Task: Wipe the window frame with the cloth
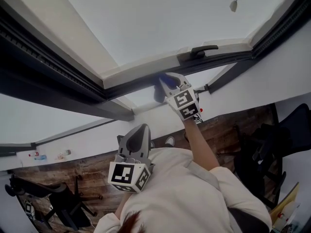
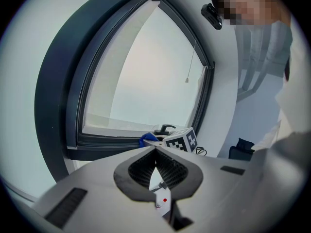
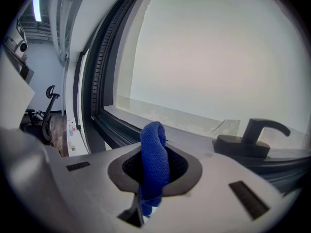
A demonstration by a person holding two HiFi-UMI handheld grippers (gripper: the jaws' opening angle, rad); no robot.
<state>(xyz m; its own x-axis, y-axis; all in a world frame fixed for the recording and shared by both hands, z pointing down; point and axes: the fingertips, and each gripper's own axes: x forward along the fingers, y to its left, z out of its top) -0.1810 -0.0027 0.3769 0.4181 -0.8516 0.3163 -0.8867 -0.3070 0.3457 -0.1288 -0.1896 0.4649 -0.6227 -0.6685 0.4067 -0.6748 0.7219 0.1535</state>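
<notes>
- Where the pane ends, the dark frame (image 1: pixel 58 74) runs across, with its handle (image 1: pixel 204 50) far right.
- Right gripper (image 1: pixel 170 83) is at the frame's lower rail, left of the handle, jaws clamped on the cloth.
- Left gripper (image 1: pixel 138 135) hangs near, jaws together, empty.
- Cloth (image 3: pixel 154 159) looks soft and light and may slip, so grip its folded middle.

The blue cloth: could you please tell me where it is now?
The cloth is clamped in the right claw at the window frame, just left of the handle in the head view.

The right gripper (image 1: pixel 170 84), arm outstretched, clamps the cloth (image 3: pixel 154 154); the left gripper (image 1: pixel 141 130) sits near the chest, jaws together.
</notes>
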